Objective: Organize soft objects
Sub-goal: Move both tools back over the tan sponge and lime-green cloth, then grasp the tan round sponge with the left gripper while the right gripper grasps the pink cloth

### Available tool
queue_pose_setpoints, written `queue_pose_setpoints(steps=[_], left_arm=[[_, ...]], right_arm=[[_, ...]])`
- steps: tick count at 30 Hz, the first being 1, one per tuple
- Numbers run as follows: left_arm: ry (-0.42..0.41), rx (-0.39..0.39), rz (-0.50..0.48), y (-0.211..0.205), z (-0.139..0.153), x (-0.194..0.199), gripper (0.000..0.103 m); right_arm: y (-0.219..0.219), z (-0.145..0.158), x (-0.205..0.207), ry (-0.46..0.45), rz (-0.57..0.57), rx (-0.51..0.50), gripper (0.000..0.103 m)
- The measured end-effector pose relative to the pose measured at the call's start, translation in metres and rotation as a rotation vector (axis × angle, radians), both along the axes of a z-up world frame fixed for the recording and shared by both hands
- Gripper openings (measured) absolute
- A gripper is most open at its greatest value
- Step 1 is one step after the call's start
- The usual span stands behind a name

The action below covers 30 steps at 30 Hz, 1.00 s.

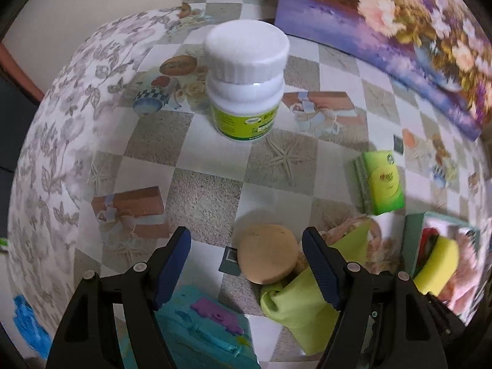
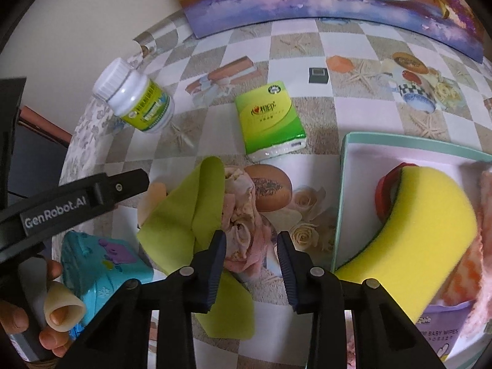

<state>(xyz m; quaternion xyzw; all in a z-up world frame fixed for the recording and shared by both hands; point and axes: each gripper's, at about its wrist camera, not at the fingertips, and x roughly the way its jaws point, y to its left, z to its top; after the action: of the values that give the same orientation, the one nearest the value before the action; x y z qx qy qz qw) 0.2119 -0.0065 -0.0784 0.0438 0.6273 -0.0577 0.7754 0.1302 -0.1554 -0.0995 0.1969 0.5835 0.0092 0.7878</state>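
Left wrist view: the left gripper [image 1: 246, 264] hangs wide open above a tan round sponge [image 1: 267, 253] on the checked tablecloth [image 1: 203, 196], gripping nothing; one finger hides part of a green cloth [image 1: 295, 304]. A white bottle [image 1: 244, 80] stands beyond.

Right wrist view: the right gripper [image 2: 252, 264] stands half open, empty, above a crumpled pink cloth [image 2: 240, 224] touching the green cloth. The pick-up looks under way; next, pinch it and carry it to the tray [image 2: 344, 184], where a yellow sponge [image 2: 430, 215] leans. The tray's far side is cut off.
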Motion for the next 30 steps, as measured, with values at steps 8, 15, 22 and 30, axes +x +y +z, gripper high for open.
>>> queue_pose_setpoints(steps=[8,15,22,30], left_arm=[[0.016,0.067,-0.061,-0.016,-0.011,-0.001,0.076],[0.015,0.157,-0.112,-0.029,-0.021,-0.005,0.076],[0.030,0.172,-0.160,-0.041,-0.027,-0.008,0.075],[0.055,0.139,-0.200,-0.051,-0.034,-0.012,0.055]], right_arm=[[0.004,-0.007,0.002,0.015,0.009,0.002,0.032],[0.012,-0.009,0.004,0.017,0.024,-0.005,0.033],[0.013,-0.011,0.006,0.014,0.026,-0.008,0.032],[0.012,-0.011,0.004,0.015,0.024,-0.004,0.031]])
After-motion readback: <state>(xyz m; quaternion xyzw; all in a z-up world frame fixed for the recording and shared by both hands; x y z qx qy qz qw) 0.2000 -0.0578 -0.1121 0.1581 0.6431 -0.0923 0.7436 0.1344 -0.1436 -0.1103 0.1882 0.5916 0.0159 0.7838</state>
